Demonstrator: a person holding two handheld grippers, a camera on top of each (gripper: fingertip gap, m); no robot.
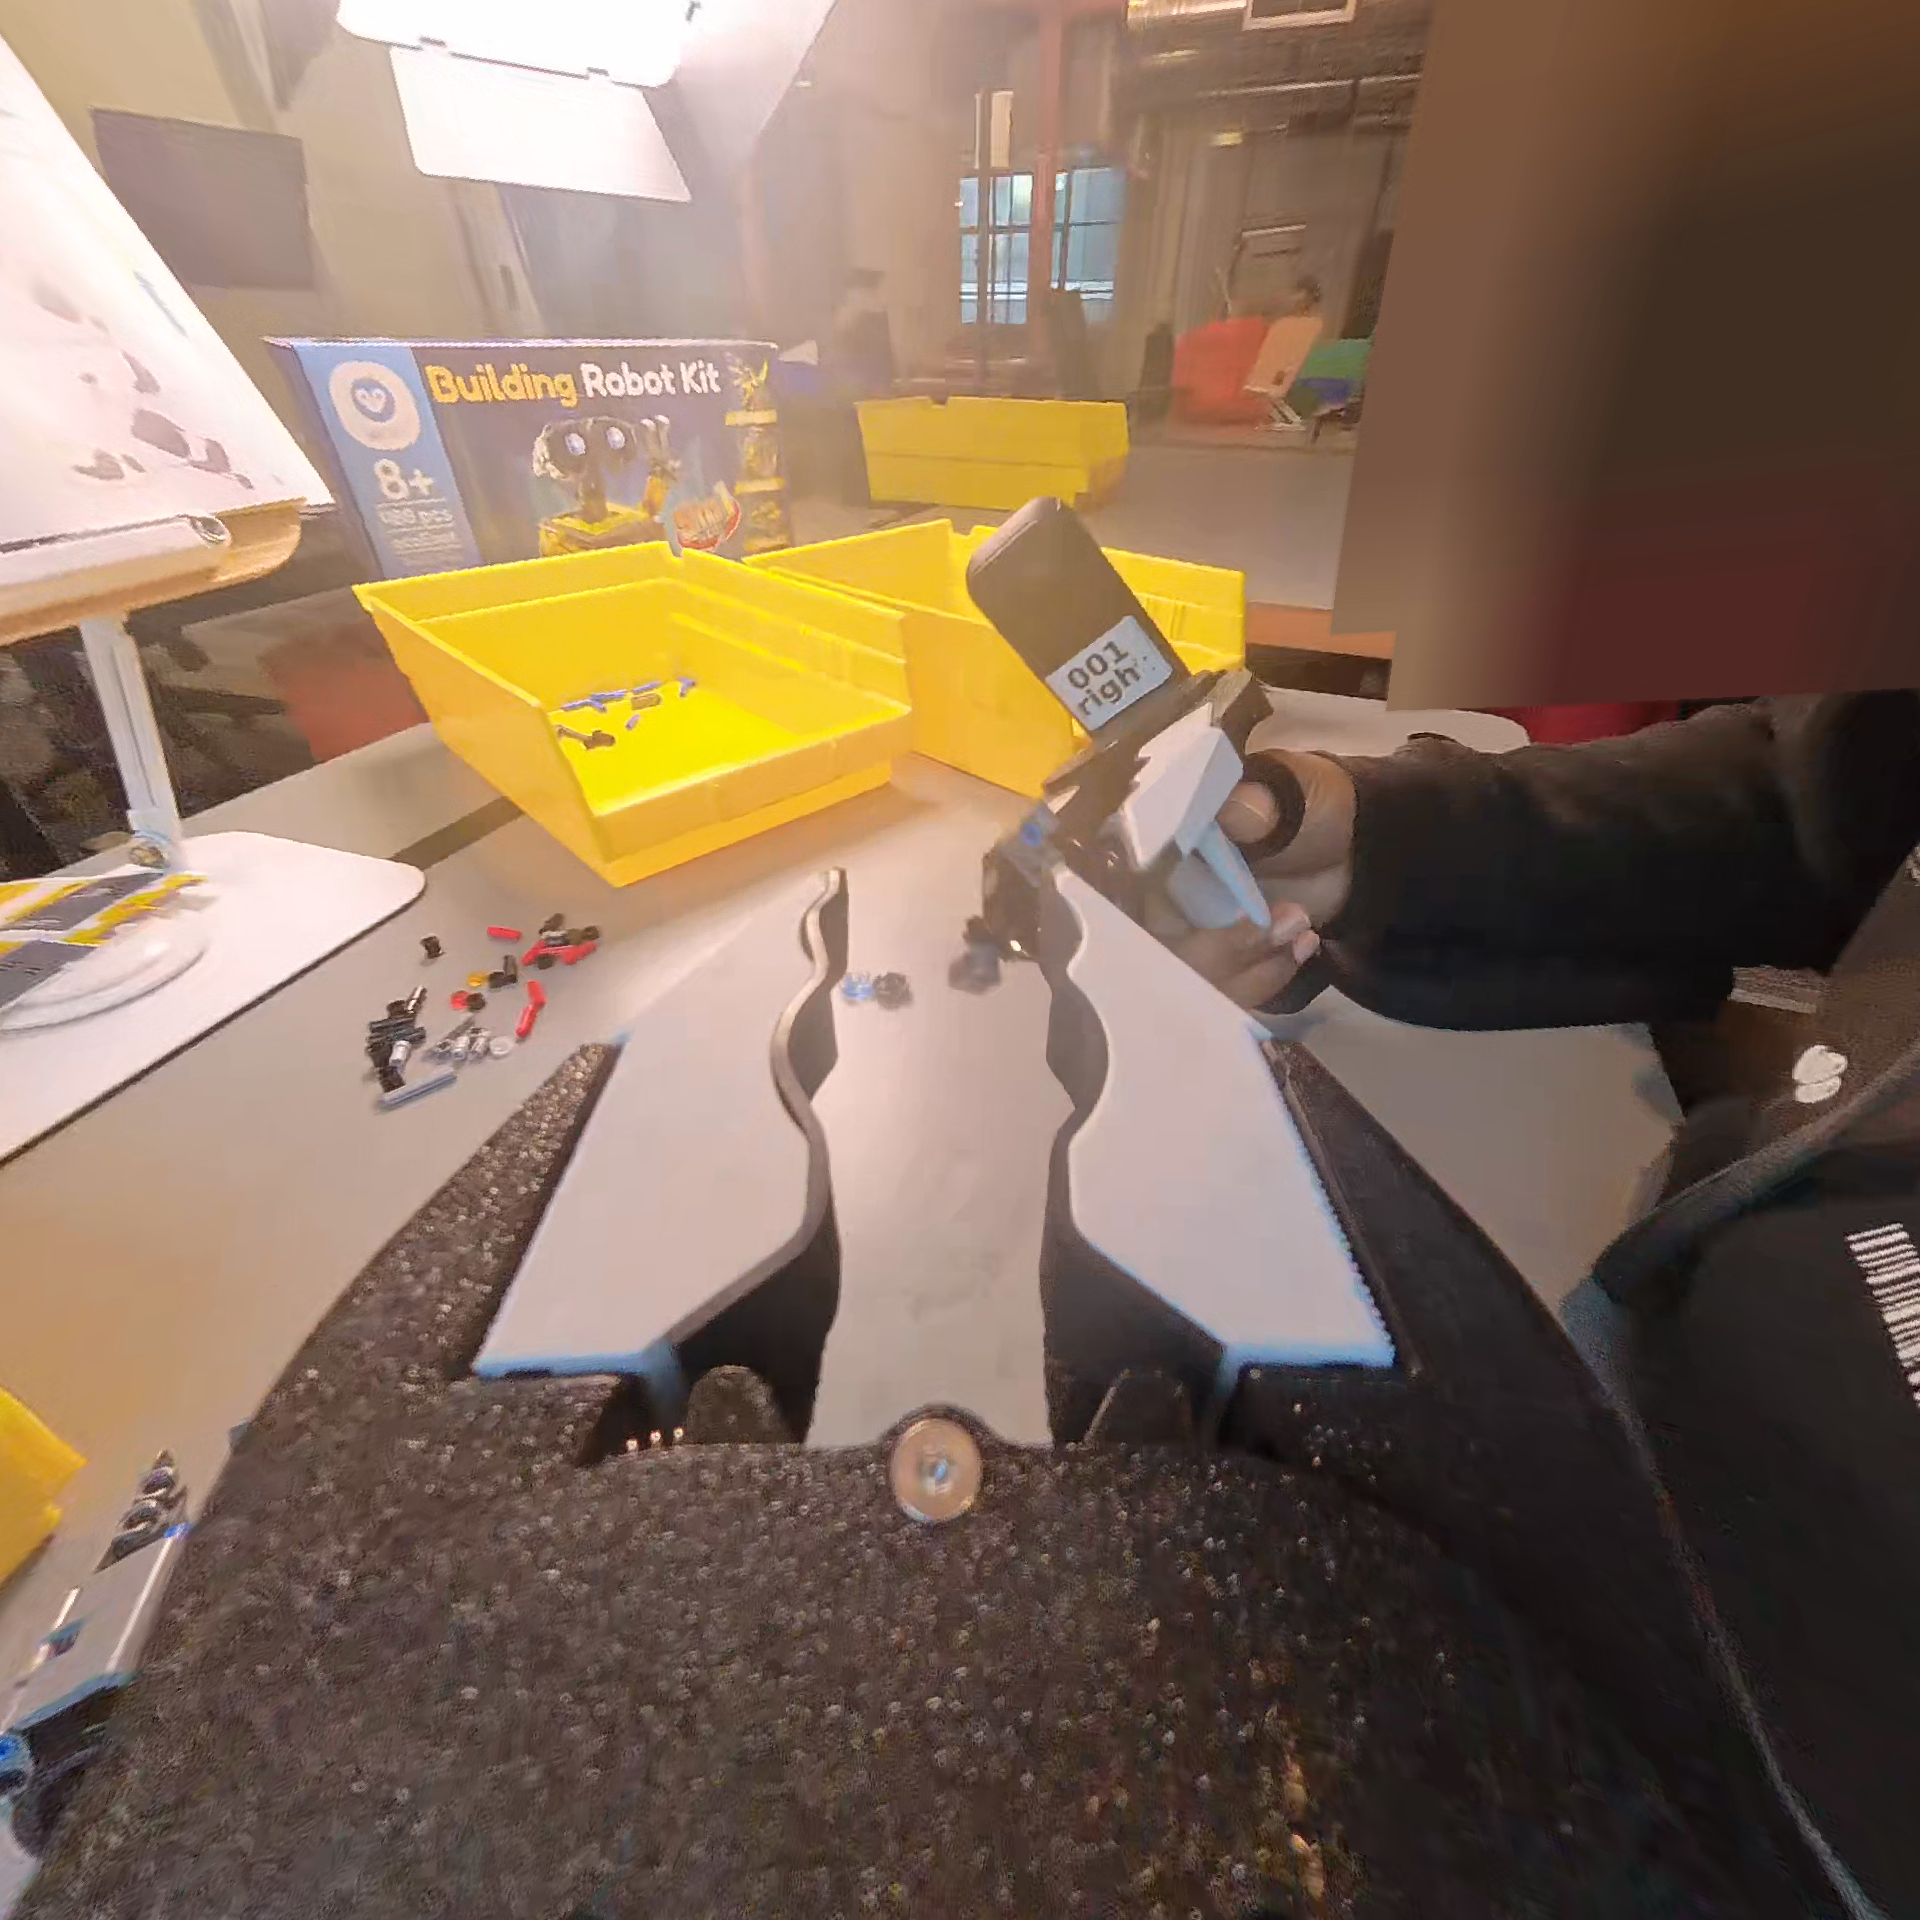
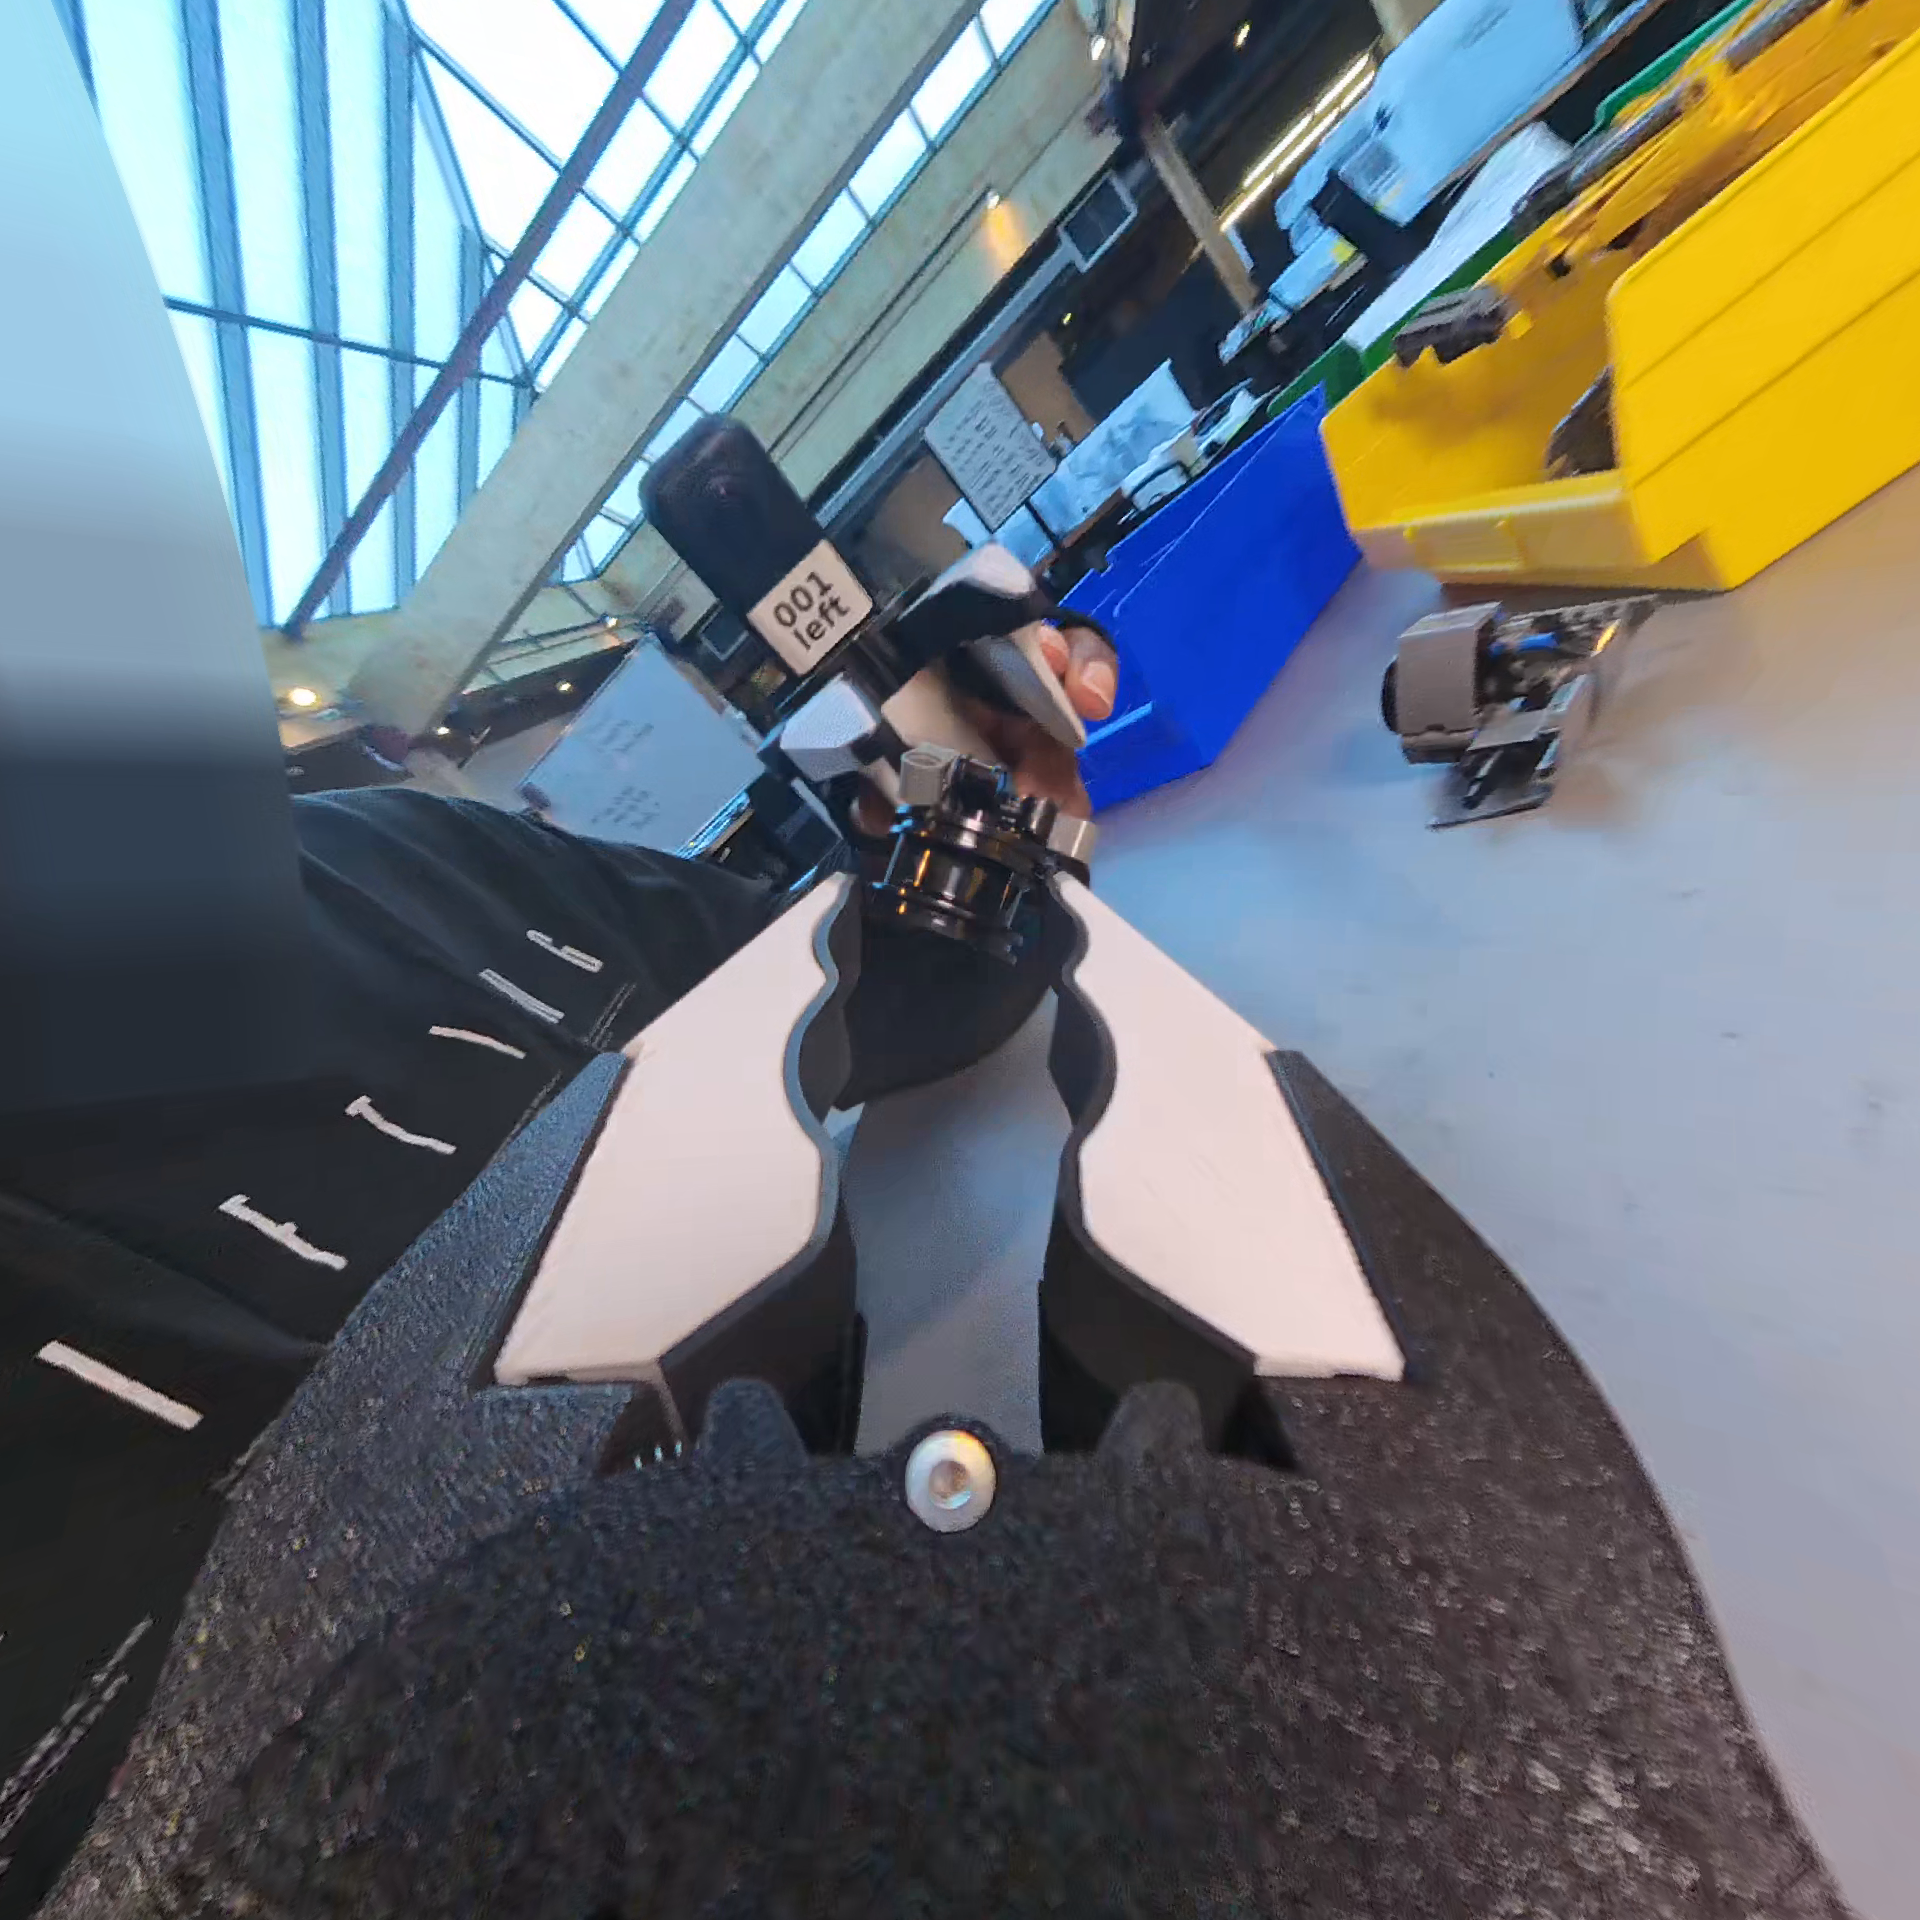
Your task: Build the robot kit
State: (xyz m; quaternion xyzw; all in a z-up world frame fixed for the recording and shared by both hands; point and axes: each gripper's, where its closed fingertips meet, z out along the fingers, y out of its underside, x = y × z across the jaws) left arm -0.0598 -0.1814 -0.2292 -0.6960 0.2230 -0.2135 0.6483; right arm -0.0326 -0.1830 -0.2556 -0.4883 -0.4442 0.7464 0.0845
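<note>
Your right gripper [image 2: 951, 894] grasps a black wheel-like assembly [image 2: 961, 868], probably a hub; your left gripper [image 1: 940, 914], jaws parted and empty, hovers nearest it.

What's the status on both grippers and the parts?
Left gripper open, empty, above the table. Right gripper shut on black and grey assembly. Loose small parts left of the left gripper; yellow bin beyond.

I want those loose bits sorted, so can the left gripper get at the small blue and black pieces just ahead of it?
Probably yes: the left gripper is open, and the blue and black pieces lie on bare table between its fingertips with nothing in between.
</note>
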